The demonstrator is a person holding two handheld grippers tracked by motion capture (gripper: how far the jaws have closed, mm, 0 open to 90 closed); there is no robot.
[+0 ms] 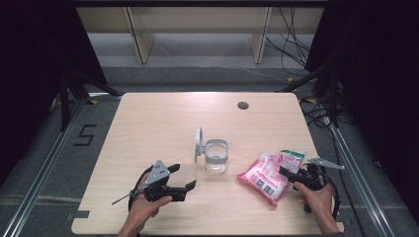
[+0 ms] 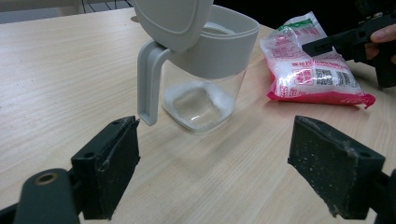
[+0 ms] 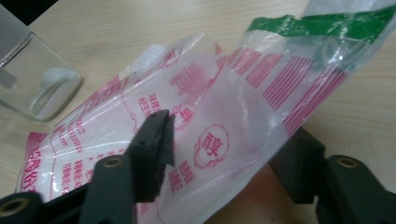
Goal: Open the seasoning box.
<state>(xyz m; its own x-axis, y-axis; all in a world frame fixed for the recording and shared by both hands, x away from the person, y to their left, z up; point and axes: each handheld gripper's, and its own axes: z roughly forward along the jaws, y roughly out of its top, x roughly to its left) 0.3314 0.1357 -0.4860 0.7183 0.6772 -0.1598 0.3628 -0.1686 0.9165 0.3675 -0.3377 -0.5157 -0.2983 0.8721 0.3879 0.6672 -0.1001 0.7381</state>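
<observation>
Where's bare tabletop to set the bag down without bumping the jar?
Free: the far table half beyond the jar up to the grommet, and the near edge between both hands. Crowded: the strip between jar and bag, where the right gripper works.

The left gripper (image 1: 184, 177), held in the person's left hand (image 1: 144, 206), lies low and level, its black jaws spread wide with nothing between them. The right gripper (image 1: 285, 172), in the right hand (image 1: 317, 197), has its jaws partly apart, thin film standing loosely between them.
</observation>
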